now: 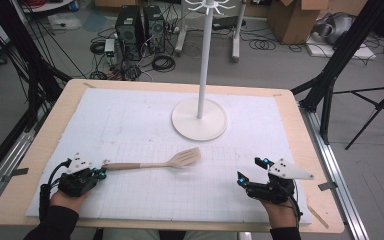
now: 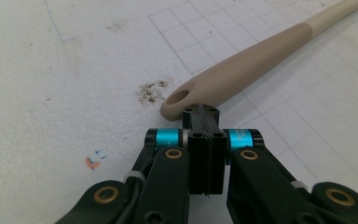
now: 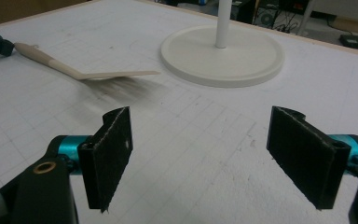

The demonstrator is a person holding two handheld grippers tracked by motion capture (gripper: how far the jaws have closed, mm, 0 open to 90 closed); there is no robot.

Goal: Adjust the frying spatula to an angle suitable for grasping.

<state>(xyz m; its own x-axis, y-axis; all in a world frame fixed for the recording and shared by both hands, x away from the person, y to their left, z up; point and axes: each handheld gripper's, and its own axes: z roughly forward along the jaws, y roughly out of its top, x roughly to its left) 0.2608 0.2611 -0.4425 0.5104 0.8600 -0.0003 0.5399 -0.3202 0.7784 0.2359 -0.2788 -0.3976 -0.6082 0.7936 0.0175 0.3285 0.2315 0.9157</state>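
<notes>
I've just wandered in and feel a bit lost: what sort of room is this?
Probably a research lab or workshop, not a kitchen. Black computer towers sit among tangled cables on the grey floor, brown cardboard boxes are stacked behind, and the wooden table carries a white gridded mat for a beige slotted spatula.

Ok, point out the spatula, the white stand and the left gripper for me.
spatula (image 1: 186, 158), high view, on its slotted blade.
white stand (image 1: 215, 126), high view, on its round base.
left gripper (image 2: 204, 122), left gripper view, at the tips of its shut jaws.
</notes>
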